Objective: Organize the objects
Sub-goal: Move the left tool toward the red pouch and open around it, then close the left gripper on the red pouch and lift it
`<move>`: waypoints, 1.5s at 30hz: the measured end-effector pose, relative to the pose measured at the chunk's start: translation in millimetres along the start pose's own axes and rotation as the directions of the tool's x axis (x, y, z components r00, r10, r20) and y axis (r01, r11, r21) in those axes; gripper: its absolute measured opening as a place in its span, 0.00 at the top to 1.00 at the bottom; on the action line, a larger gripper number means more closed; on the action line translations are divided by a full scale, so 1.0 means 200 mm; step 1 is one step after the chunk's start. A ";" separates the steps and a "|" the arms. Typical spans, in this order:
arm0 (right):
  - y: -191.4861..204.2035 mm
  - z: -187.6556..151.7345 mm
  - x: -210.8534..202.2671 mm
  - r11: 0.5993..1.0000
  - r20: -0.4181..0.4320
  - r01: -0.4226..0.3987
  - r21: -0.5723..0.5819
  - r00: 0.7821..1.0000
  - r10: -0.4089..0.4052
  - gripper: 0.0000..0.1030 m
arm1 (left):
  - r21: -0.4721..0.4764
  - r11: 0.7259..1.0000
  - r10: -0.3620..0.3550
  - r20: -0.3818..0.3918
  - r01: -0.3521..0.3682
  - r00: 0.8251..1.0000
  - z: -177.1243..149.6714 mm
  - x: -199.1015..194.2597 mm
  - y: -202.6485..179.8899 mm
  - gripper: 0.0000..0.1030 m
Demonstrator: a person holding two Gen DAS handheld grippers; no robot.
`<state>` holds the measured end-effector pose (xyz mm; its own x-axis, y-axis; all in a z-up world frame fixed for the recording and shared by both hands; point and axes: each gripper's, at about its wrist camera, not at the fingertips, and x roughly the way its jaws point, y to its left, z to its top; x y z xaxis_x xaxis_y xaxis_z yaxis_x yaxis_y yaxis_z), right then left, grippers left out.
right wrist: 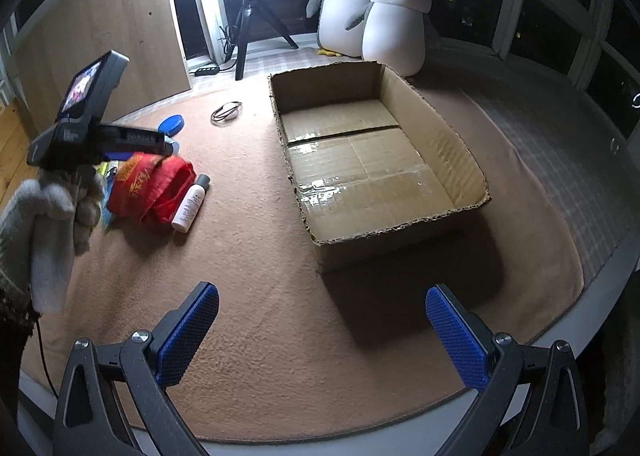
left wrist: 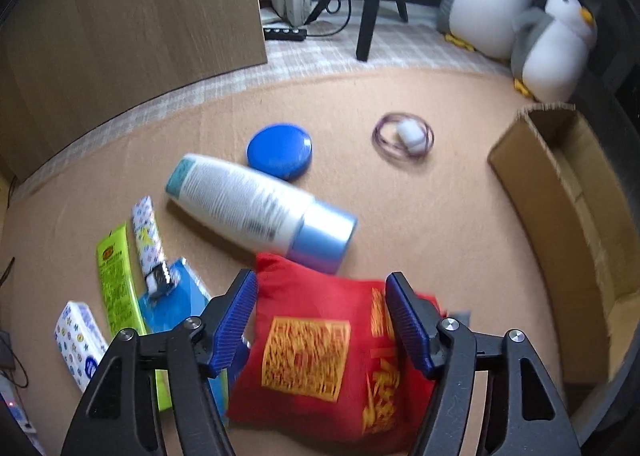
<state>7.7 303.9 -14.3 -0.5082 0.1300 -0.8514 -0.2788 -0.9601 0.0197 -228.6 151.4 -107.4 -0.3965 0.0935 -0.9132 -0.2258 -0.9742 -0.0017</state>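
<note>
Tan carpet (right wrist: 280, 316) covers the floor of a dim room lit by a ring lamp, with two plush penguins (right wrist: 376, 11) at twelve o'clock behind an empty cardboard box (right wrist: 472, 159). That box stands open-topped and well apart from the clutter, most likely as the place the loose things are meant to go. Those things lie scattered at its nine o'clock side: a white bottle (left wrist: 256, 203) on its side, a blue lid (left wrist: 280, 151), a coiled cord (left wrist: 402, 135), some small packets (left wrist: 116, 280) and a red pouch (left wrist: 328, 344). The left gripper (left wrist: 320, 320), held by a gloved hand (right wrist: 52, 211), points steeply down with the red pouch between its part-open jaws; whether the pads press on the cloth I cannot tell. The right gripper (right wrist: 320, 332) hangs open and empty over bare carpet, the box at its one o'clock.
</note>
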 end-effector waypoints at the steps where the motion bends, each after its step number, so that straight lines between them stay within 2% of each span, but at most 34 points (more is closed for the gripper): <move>1: 0.01 0.00 0.00 1.000 0.001 -0.002 -0.003 1.000 0.002 0.01 | 0.008 1.000 0.002 0.007 -0.002 1.000 -0.02 -0.01 -0.01 0.32; 7: 0.07 0.01 0.02 0.999 -0.002 -0.026 -0.032 1.000 0.026 0.01 | 0.057 0.998 -0.001 0.013 0.000 1.000 -0.19 -0.09 -0.03 0.32; 15: 0.16 0.03 0.02 0.995 0.000 -0.068 -0.071 0.998 0.068 0.01 | 0.091 0.994 -0.060 0.013 0.058 0.998 -0.43 -0.17 -0.03 0.32; 17: 0.17 0.04 0.03 0.993 0.000 -0.087 -0.074 0.996 0.087 0.01 | 0.077 0.994 -0.085 0.020 0.083 0.996 -0.48 -0.21 -0.02 0.32; 20: 0.21 0.06 0.04 0.987 0.008 -0.129 -0.095 0.991 0.131 0.01 | 0.035 0.996 -0.078 0.059 0.076 0.995 -0.53 -0.30 0.04 0.31; 21: 0.22 0.07 0.05 0.985 0.009 -0.138 -0.108 0.990 0.140 0.01 | 0.021 0.997 -0.072 0.072 0.070 0.995 -0.55 -0.34 0.06 0.30; 24: 0.26 0.12 0.08 0.976 0.015 -0.169 -0.136 0.985 0.173 0.01 | -0.053 0.995 -0.080 0.118 0.086 0.990 -0.62 -0.46 0.18 0.18; 27: 0.30 0.21 0.13 0.964 0.003 -0.209 -0.164 0.977 0.212 0.01 | -0.106 0.986 -0.117 0.118 0.129 0.986 -0.68 -0.52 0.28 0.17; 30: 0.39 0.28 0.21 0.935 -0.052 -0.285 -0.208 0.958 0.281 0.01 | -0.162 0.965 -0.192 0.089 0.204 0.977 -0.78 -0.52 0.34 0.17; 32: 0.47 0.32 0.27 0.906 -0.104 -0.348 -0.242 0.937 0.333 0.01 | -0.188 0.952 -0.232 0.075 0.242 0.970 -0.83 -0.51 0.34 0.17; 34: 0.54 0.34 0.33 0.887 -0.151 -0.379 -0.264 0.924 0.350 0.01 | -0.196 0.946 -0.250 0.070 0.259 0.966 -0.86 -0.49 0.32 0.17; 41: 0.78 0.38 0.51 0.804 -0.313 -0.521 -0.286 0.844 0.435 0.01 | -0.228 0.925 -0.297 0.065 0.304 0.953 -0.88 -0.41 0.27 0.17; 43: 0.82 0.38 0.55 0.792 -0.334 -0.532 -0.299 0.836 0.436 0.01 | -0.241 0.917 -0.311 0.063 0.316 0.948 -0.88 -0.39 0.27 0.17; 45: 0.86 0.38 0.60 0.797 -0.360 -0.528 -0.295 0.834 0.419 0.01 | -0.254 0.908 -0.326 0.068 0.332 0.943 -0.87 -0.38 0.27 0.17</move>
<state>-163.7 174.1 -73.4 -0.2475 -0.3828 -0.8901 0.2862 -0.9065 0.3103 -54.9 56.0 -109.3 -0.3607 0.4195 -0.8330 -0.1108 -0.9061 -0.4083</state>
